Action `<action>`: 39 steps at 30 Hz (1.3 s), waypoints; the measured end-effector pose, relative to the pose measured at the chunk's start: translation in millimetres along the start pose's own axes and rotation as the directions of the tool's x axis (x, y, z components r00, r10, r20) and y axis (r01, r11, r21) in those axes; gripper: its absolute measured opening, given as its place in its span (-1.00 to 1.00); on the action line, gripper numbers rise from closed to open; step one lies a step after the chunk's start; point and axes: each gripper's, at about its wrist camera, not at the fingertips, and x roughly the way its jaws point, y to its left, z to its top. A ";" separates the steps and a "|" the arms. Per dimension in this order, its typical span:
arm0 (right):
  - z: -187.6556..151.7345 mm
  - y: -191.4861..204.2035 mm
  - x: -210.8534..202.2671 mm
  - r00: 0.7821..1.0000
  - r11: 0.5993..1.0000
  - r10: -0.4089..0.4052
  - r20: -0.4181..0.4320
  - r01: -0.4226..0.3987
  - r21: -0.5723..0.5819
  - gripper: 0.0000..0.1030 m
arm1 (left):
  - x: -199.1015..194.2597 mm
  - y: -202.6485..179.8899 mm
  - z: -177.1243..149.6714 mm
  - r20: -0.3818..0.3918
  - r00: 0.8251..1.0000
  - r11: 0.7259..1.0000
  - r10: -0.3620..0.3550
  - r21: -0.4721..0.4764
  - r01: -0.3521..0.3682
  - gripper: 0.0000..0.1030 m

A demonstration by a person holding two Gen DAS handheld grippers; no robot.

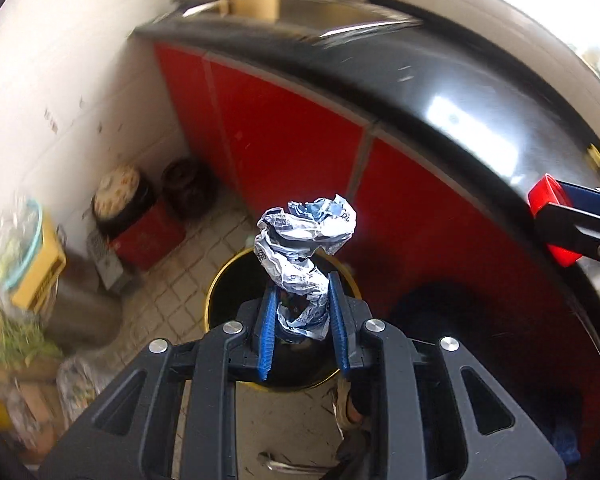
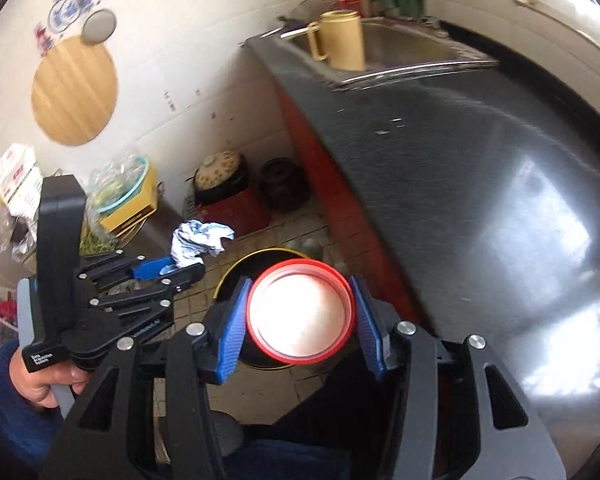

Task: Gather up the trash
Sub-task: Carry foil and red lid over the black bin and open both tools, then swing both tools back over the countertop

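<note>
The crumpled wrapper [image 1: 306,256] looks like thin, creased, printed foil or paper. The red cup [image 2: 301,315] is smooth, glossy plastic. The black countertop [image 2: 480,184] shines like polished stone, the sink [image 2: 400,50] is brushed metal, and the round board [image 2: 74,95] on the wall is matt wood.

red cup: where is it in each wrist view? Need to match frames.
Left wrist: red cup at the right edge, seen side-on, clamped in the right gripper.
Right wrist: cup at lower centre, mouth toward the camera, between the blue pads.
Shared landmark: yellow-rimmed black bin on the floor beneath.
</note>
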 end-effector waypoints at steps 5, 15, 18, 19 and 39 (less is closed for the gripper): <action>8.3 26.7 69.7 0.993 0.999 0.041 -0.111 -0.044 -0.018 -0.05 | 40.9 43.1 -26.5 -0.064 0.998 0.997 -0.015 -0.083 0.010 -0.55; 11.5 30.8 130.6 0.979 1.000 0.021 -0.201 -0.022 0.000 -0.04 | 83.3 53.3 -36.8 -0.116 0.993 0.993 -0.026 -0.121 0.012 -0.54; 13.8 33.8 135.1 0.979 1.000 0.021 -0.202 -0.024 -0.011 -0.04 | 84.8 52.1 -36.2 -0.105 0.994 0.993 -0.030 -0.118 0.017 -0.37; 15.4 34.2 136.0 0.979 1.000 0.024 -0.204 -0.026 -0.011 -0.01 | 85.6 52.3 -36.4 -0.105 0.994 0.993 -0.025 -0.114 0.013 -0.25; -42.9 -76.5 -104.9 0.952 0.945 -0.262 0.161 0.218 0.245 0.66 | -37.4 -72.1 28.0 0.184 0.978 0.984 -0.098 0.168 0.067 0.83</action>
